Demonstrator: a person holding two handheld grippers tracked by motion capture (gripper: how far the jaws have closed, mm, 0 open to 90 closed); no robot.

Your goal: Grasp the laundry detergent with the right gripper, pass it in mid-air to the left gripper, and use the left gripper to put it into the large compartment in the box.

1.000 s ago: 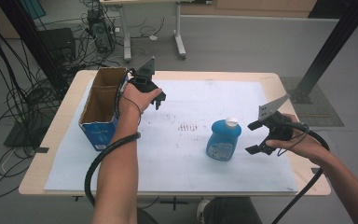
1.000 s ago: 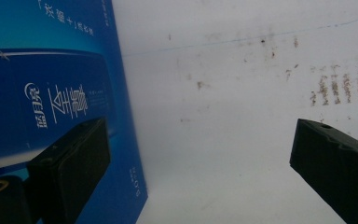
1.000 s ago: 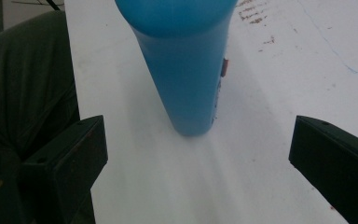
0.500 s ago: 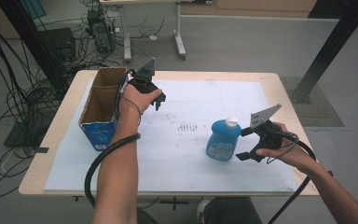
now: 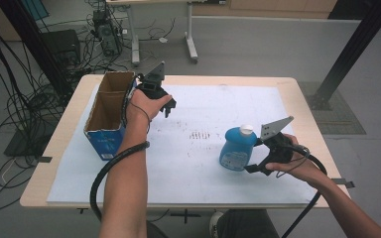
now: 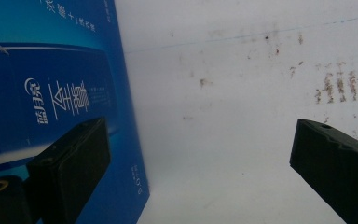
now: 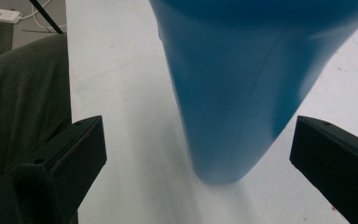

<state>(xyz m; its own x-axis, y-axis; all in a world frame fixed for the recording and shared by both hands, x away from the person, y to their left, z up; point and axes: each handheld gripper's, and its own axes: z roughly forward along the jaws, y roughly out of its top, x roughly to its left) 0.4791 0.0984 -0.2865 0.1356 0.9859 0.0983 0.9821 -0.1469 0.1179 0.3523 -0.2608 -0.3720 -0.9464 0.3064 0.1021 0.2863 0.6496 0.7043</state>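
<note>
1. Right now, the right hand-held gripper (image 5: 252, 157) sits just beside the blue bottle (image 5: 237, 148), with its jaws spread wide.
2. Seen from the right gripper view, the bottle (image 7: 242, 84) stands upright between the two black jaws, and neither one touches it (clear gaps show on both sides).
3. The bottle has a white cap and stands on the white sheet (image 5: 203, 163) that covers the tabletop (image 5: 64, 148), toward the person's right.
4. The left hand-held gripper (image 5: 166, 104) hangs over the sheet just beside the open cardboard box (image 5: 104, 141), its jaws also spread and holding nothing.
5. Through the left gripper view, the box's blue printed side (image 6: 51, 93) fills the left, and the stained sheet (image 6: 242, 93) lies between the jaws.
</note>
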